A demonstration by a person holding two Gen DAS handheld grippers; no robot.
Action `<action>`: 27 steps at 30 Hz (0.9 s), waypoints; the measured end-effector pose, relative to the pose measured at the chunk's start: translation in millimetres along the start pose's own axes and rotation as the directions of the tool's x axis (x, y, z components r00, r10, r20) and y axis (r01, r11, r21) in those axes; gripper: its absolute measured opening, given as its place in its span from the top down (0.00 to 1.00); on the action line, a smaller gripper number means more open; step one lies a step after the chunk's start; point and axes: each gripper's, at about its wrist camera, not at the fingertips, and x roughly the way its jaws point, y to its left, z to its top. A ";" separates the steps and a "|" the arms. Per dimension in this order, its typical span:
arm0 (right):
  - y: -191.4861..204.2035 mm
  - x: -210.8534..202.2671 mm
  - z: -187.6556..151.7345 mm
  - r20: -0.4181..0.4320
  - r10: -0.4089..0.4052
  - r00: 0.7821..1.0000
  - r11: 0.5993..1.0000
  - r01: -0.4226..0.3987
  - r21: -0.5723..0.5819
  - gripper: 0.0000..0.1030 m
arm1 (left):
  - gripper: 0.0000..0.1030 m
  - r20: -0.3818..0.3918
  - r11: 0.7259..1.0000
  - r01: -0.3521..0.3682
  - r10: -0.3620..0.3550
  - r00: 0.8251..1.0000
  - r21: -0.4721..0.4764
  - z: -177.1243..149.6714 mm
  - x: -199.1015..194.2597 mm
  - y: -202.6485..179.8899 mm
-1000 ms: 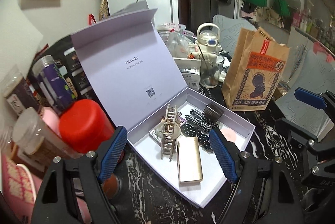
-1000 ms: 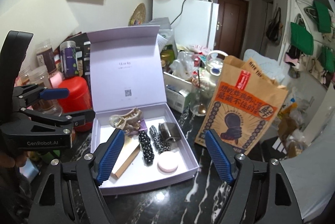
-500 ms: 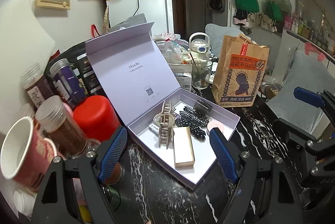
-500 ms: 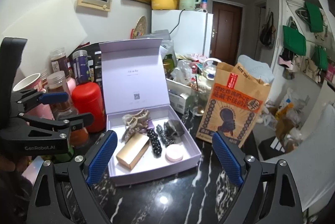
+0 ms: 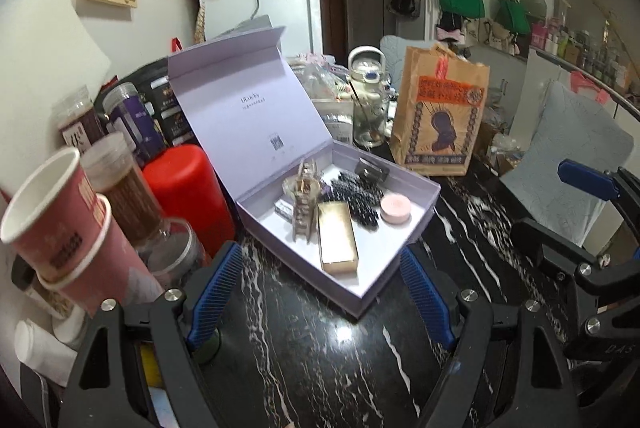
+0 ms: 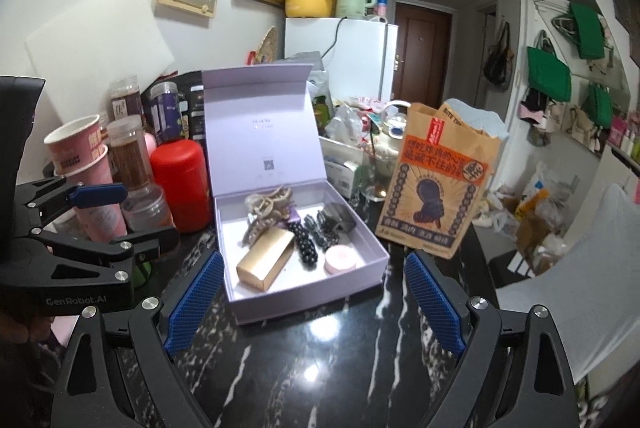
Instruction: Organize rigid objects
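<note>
Both pairs of fingers stand spread with nothing between them: the left gripper hangs over bare black worktop short of the box, and the right gripper, whose fingers have just been opening wider, frames the box's near wall from its own side. The box sits open on the worktop, its lid propped upright, and it holds a gold bar, a claw hair clip, dark beaded clips, a pink round tin and a dark folded clip.

The likely trouble is the tall lid: a push on the light box could tip it shut or slide the box into the red canister and the stacked paper cups crowded at its left. The two grippers also work close together and could knock one another.

The things in the box overlap, so it is hard to tell where one clip ends. A small silvery piece under the claw clip is mostly hidden. The left view is blurred, and the worktop's near edge is cut off behind the gripper frames.
</note>
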 end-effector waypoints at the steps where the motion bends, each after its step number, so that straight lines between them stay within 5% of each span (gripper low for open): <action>1: 0.5 -0.5 -2.7 -0.005 -0.004 1.000 1.000 0.004 0.002 0.09 | 0.21 -0.009 1.000 0.003 -0.003 1.000 0.001 -4.2 1.4 -1.1; 27: 4.6 1.4 -33.0 -0.070 -0.022 0.997 0.999 0.025 0.036 0.09 | 0.21 -0.058 1.000 0.005 -0.005 0.998 0.010 -30.4 9.1 -2.7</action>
